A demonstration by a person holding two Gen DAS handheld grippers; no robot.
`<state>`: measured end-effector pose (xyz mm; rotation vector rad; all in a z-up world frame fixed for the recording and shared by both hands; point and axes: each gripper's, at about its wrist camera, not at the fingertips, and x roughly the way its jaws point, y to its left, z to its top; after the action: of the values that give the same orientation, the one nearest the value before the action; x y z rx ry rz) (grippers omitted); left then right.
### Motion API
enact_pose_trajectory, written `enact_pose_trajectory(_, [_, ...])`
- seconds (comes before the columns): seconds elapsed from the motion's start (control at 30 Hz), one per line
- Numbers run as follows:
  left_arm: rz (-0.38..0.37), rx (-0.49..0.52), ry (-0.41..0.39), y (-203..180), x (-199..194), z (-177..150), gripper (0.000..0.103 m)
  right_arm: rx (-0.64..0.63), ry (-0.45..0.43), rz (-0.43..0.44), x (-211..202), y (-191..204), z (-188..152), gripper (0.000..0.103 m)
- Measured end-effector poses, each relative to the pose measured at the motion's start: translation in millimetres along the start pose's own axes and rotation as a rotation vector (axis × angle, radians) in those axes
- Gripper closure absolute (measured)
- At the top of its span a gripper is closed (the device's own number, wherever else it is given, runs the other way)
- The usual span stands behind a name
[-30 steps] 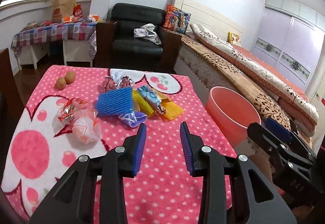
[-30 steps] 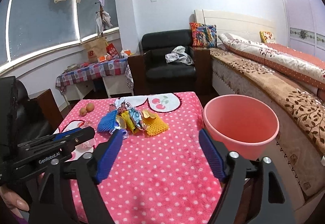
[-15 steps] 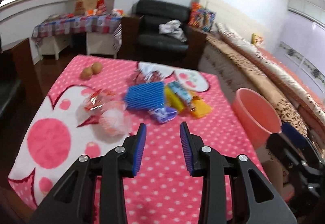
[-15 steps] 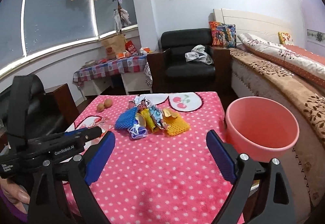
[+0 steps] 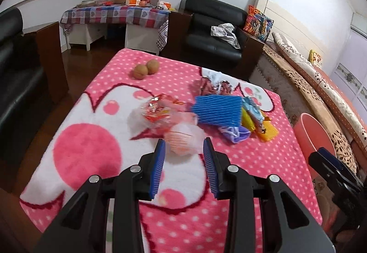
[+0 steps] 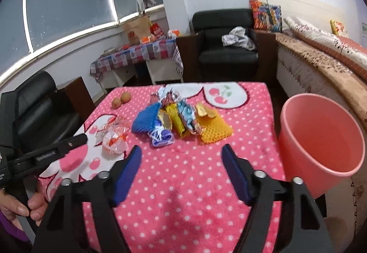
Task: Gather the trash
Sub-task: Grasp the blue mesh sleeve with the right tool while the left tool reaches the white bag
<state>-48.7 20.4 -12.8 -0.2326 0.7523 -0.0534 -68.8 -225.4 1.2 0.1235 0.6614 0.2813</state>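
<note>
Pink blanket [image 5: 91,149] on table carries trash pile [image 6: 179,120] at centre. L gripper [image 5: 184,149]: jaws apart, tips just short of clear wrapper [image 5: 183,138], not touching. R gripper [image 6: 181,156]: jaws wide, holding nothing, above blanket. Pink bucket [image 6: 321,138] beside table, R side.

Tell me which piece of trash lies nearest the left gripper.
The clear plastic wrapper with orange print, just ahead of the left gripper and apart from the colourful pile around the blue foam net.
</note>
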Motion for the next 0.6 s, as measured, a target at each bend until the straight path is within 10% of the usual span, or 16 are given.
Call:
enact_pose_trajectory(0.4, [-0.106, -0.039, 0.118, -4, 31, 2, 0.069, -0.043, 0.052, 0.049, 31, 9, 5, 0.052])
enact_pose_trajectory(0.6, [-0.031, -0.088, 0.139, -6, 51, 11, 0.069, -0.076, 0.036, 0.042, 40, 13, 15, 0.052])
